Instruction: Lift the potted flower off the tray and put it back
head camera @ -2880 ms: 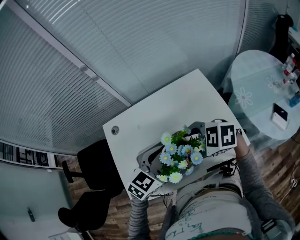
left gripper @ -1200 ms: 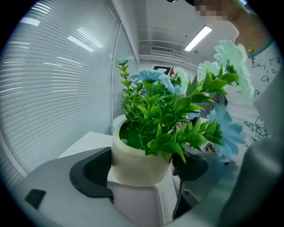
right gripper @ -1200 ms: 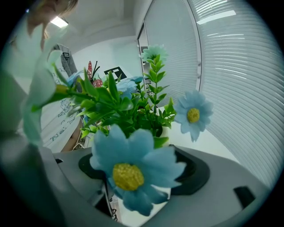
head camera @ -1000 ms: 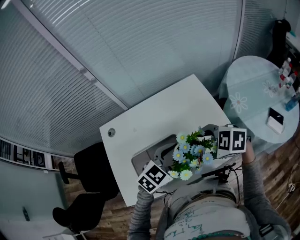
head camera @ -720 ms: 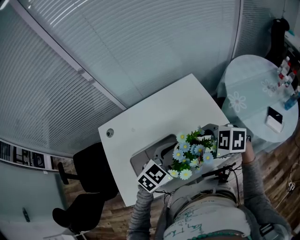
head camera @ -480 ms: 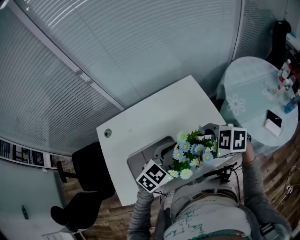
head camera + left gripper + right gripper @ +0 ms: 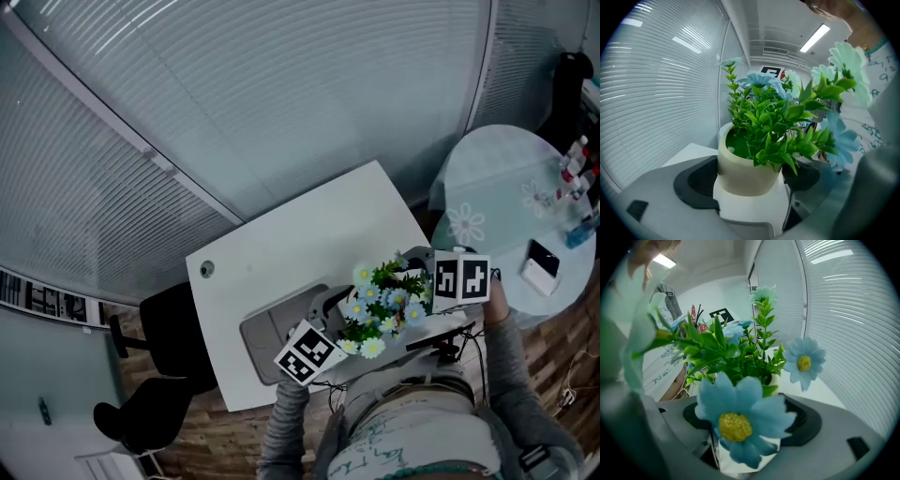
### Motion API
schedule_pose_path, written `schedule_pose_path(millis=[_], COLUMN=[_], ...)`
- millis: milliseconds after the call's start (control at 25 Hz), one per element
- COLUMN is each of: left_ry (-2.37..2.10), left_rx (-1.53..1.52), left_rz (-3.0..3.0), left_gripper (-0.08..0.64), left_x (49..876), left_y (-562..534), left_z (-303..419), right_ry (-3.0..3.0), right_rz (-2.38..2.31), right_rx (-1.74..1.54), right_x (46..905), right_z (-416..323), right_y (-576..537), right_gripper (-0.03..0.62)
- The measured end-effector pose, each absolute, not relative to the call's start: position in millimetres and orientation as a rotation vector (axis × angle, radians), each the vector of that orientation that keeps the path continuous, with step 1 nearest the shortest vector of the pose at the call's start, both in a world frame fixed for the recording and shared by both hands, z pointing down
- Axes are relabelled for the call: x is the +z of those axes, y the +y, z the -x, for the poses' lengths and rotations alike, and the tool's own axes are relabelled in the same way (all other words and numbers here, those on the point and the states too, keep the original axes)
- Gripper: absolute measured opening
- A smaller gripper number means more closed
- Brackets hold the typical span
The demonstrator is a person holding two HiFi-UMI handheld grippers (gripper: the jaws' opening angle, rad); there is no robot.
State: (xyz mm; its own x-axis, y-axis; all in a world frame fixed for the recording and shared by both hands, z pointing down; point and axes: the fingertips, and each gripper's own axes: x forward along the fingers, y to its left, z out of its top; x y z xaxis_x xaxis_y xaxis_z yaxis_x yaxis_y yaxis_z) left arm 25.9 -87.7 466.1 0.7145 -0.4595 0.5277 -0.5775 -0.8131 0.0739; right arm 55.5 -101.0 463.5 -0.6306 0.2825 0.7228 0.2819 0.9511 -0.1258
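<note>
Two tools share the load. Head view: the left hand-held gripper (image 7: pixel 326 343) and right hand-held gripper (image 7: pixel 441 283) hold the potted flower (image 7: pixel 380 305) above the desk (image 7: pixel 291 246), beside the grey tray (image 7: pixel 267 328), which is more uncovered than a second ago.

Left gripper view: the jaws clamp the cream pot (image 7: pixel 745 171).

Right gripper view: a blossom (image 7: pixel 740 420) hides most of the pot, and the jaws seemingly pinch it too.

The lift looks done and the return remains.
</note>
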Motion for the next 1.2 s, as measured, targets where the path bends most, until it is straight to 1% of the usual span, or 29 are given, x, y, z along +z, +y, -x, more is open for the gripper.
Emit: schedule_pose_path(millis=[480, 1200], left_ry=[-0.834, -0.815], left_rx=[0.751, 0.769], left_rz=[-2.680, -2.666], left_gripper=[0.437, 0.437], left_x=[468.5, 483.7], left_y=[-95.9, -100.3], left_z=[-31.4, -33.3], right_ry=[-2.294, -2.270], right_rz=[0.392, 0.400], right_rx=[-0.031, 0.008], right_x=[472.6, 480.9], right_z=[-61.1, -62.7], right_y=[-114.3, -113.7], right_gripper=[0.367, 0.367])
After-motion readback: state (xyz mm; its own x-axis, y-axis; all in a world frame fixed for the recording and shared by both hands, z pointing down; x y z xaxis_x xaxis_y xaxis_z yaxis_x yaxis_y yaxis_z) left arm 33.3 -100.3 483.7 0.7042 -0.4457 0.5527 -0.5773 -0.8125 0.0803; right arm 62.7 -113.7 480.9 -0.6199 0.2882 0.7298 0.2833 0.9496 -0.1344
